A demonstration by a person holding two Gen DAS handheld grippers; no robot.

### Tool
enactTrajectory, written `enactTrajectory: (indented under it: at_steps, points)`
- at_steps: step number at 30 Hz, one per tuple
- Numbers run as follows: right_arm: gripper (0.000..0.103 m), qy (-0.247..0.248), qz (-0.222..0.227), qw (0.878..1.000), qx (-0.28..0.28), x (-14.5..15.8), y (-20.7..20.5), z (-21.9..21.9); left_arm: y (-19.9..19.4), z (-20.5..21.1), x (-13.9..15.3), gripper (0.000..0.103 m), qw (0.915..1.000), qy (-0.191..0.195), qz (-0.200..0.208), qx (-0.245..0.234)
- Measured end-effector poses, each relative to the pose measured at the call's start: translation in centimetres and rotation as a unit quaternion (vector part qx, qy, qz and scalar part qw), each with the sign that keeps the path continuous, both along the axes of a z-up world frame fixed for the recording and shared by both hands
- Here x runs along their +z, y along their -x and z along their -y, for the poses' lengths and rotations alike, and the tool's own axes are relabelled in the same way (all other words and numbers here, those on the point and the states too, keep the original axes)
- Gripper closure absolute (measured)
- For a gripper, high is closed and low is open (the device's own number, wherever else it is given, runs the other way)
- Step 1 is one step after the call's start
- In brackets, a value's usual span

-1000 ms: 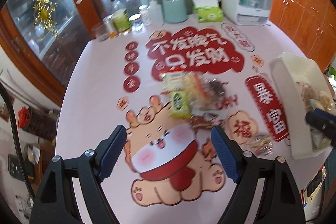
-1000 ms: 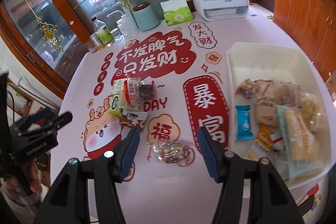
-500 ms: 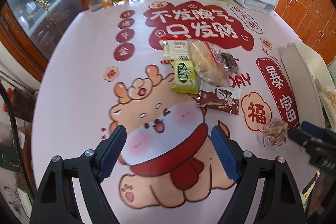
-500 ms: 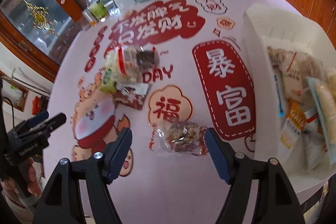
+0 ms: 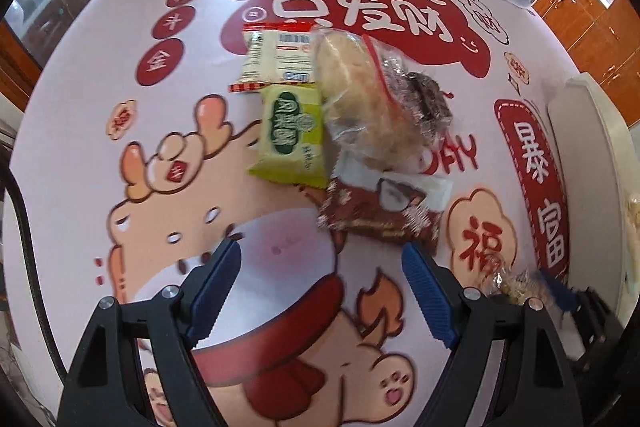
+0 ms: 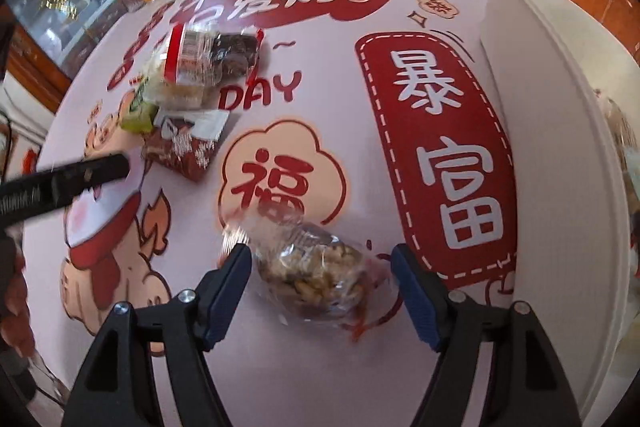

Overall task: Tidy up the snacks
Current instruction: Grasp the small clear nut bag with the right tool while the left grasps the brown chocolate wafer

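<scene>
clear nut packet (image 6: 316,277) lies between the right gripper (image 6: 320,281) fingers (image 6: 230,283), untouched.

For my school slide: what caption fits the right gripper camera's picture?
Right gripper open around a clear bag of nuts on the table, beside the white bin.

Clear nut pack (image 6: 310,277): crinkled film, tan-brown clusters inside, lying flat on the printed cloth just below the round red-character badge, near the bin.

Snack pile, well apart from it, on the cartoon's upper side:
- Green packet (image 5: 292,137), flat, white lettering on a dark green oval.
- Red-edged white packet (image 5: 276,57), back side up, barcode showing.
- Clear bread bag (image 5: 372,107), pale bun plus dark pieces, resting over both packets.
- Brown wrapper (image 5: 380,215), flat, its top edge tucked under the bread bag.

White bin (image 6: 560,131): long, some snacks visible inside, blurred.
</scene>
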State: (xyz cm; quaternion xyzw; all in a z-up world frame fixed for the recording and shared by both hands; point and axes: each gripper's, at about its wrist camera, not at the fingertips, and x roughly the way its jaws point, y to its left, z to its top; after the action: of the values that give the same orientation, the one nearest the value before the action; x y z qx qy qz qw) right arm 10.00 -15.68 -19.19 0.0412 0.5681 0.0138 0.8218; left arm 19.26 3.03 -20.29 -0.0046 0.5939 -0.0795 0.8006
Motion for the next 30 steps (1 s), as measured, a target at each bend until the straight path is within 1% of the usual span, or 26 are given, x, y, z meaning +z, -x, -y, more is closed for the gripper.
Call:
enactTrajectory:
  at_steps: [1,3,4,6,10,12,17,19,21,23,25,30]
  points:
    - [0.041,0.006,0.005,1.000,0.004,0.0,0.1,0.0,-0.3,0.3,-0.1,0.021,1.0000,0.005,-0.003,0.003]
    - [0.057,0.015,0.014,1.000,0.014,0.1,0.2,0.0,-0.8,0.8,-0.3,0.021,0.9998,0.014,-0.008,0.008]
    - [0.062,0.016,0.016,1.000,0.017,0.2,0.1,0.1,-1.1,1.2,-0.3,0.021,0.9997,0.018,-0.010,0.011]
    - [0.063,0.011,0.014,1.000,0.022,0.3,-0.1,0.3,-1.4,1.9,-0.4,0.021,0.9997,0.017,-0.010,0.011]
    - [0.063,0.005,0.017,0.999,0.034,0.4,-0.1,0.7,-2.1,3.5,-0.8,0.021,0.9999,0.004,-0.014,0.005]
    - [0.063,0.004,0.018,0.999,0.039,0.3,-0.1,0.7,-2.5,3.9,-1.0,0.021,0.9996,0.006,-0.021,0.017]
    - [0.063,0.002,0.016,0.999,0.049,0.3,-0.1,0.9,-3.7,4.1,-1.3,0.021,0.9963,0.025,-0.035,0.074]
    - [0.063,0.001,0.016,0.998,0.053,0.3,-0.1,0.9,-4.1,4.1,-1.5,0.021,0.9939,0.026,-0.039,0.100]
    - [0.063,0.000,0.017,0.998,0.059,0.3,-0.1,0.9,-4.6,4.1,-1.9,0.021,0.9919,0.017,-0.045,0.118]
    - [0.063,-0.002,0.017,0.998,0.062,0.3,-0.1,1.0,-5.1,4.4,-2.4,0.021,0.9896,0.008,-0.060,0.131]
    - [0.063,-0.004,0.017,0.998,0.065,0.3,0.0,1.1,-5.3,4.8,-2.6,0.021,0.9887,-0.003,-0.062,0.136]
    - [0.063,-0.005,0.017,0.997,0.070,0.4,0.2,1.1,-5.7,5.9,-3.1,0.021,0.9846,-0.024,-0.086,0.150]
